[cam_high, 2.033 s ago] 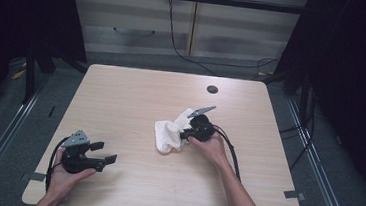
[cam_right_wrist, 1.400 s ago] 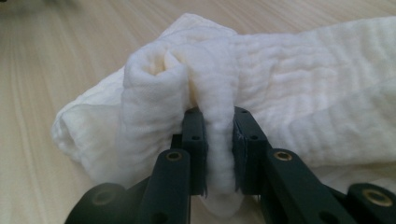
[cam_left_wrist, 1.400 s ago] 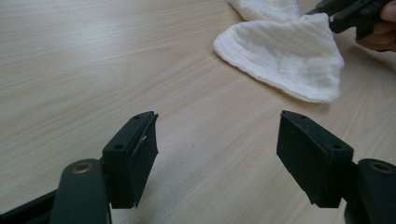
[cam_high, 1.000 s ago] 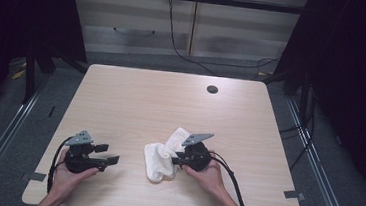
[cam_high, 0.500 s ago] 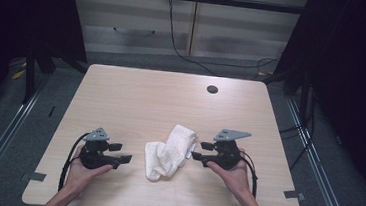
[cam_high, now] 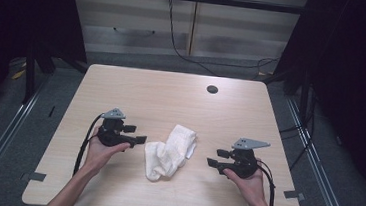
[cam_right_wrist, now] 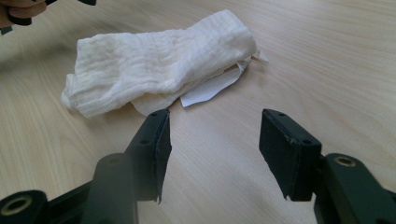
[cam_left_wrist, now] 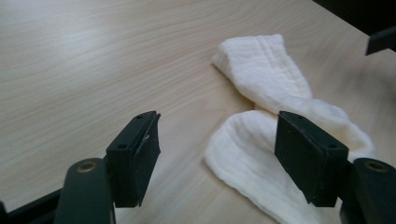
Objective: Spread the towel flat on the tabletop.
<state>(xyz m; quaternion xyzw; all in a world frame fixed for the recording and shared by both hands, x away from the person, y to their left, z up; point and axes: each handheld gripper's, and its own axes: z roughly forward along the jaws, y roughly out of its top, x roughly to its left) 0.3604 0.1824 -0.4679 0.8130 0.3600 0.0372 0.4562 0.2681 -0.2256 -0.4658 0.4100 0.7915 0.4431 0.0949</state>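
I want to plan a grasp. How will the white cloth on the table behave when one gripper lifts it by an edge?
The white cloth lies bunched and folded, so it is probably floppy and would drape. Its thin crinkled weave suggests it is light. Pushed, it would likely wrinkle, not slide whole.

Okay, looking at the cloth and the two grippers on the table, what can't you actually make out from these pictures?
- Label under the white cloth, right gripper view: the cloth covers most of it; any print is unreadable.
- Cloth's near end, left gripper view: cut off by the bottom edge and the jaw.
- Dark round spot on the table, high view: too small to identify.
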